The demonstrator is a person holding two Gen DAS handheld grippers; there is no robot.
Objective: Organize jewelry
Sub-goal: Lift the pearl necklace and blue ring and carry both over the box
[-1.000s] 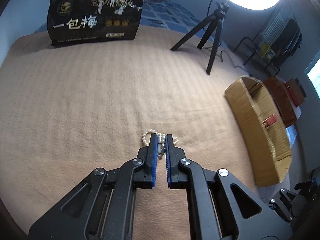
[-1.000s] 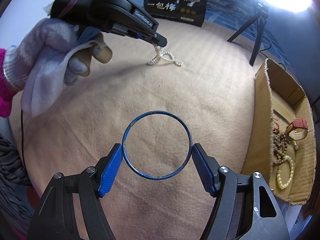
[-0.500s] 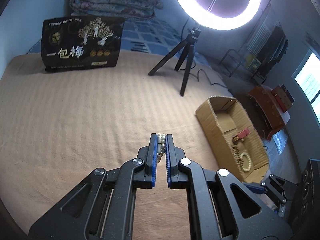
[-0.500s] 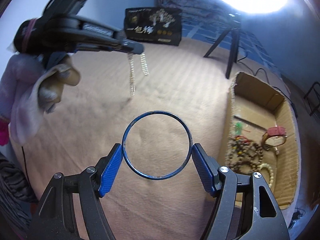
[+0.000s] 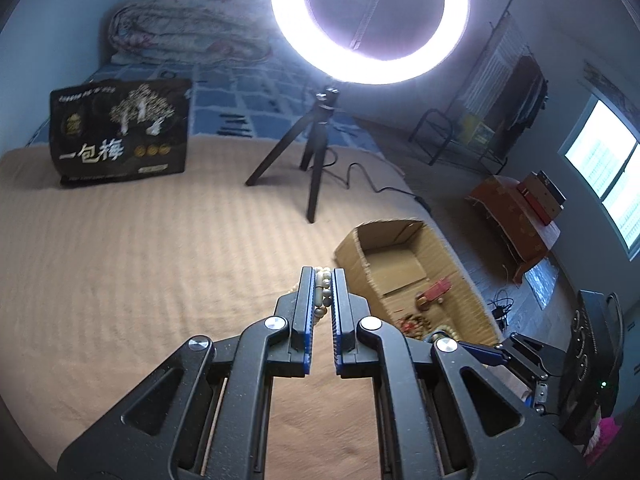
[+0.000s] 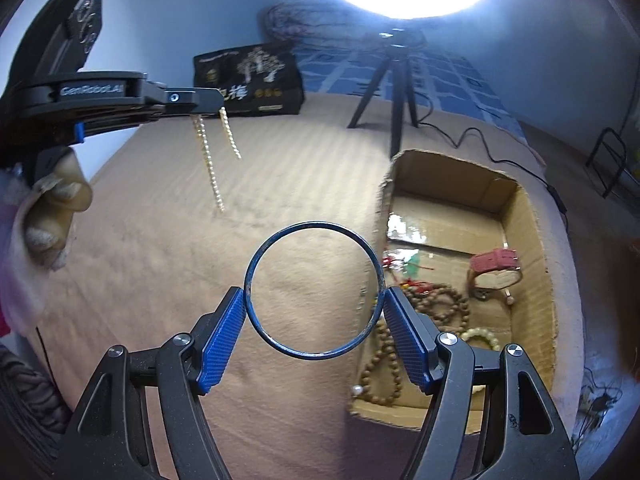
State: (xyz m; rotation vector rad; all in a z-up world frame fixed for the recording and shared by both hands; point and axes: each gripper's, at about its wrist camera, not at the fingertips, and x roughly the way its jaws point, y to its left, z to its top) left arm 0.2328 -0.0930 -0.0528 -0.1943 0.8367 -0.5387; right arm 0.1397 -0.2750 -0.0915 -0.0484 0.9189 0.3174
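Tan bedding (image 5: 120, 264) covers the bed under a ring light (image 5: 368, 20). At its right edge sits a cardboard box (image 6: 532, 240) holding beads and what looks like a red watch (image 6: 496, 268). Above the bedding, the left tool (image 5: 323, 280) clamps a dangling pearl necklace (image 6: 208, 152); the right tool (image 6: 314, 304) grips a blue bangle (image 6: 314, 236).

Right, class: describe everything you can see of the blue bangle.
The blue bangle is a thin, round hoop, apparently metal, its dark blue finish worn pale in spots. It is held off the tan bedspread, clamped at its left and right sides between the blue-padded fingers of the right gripper. Only those pads touch it. Through it shows bedspread, with the cardboard box just beyond.
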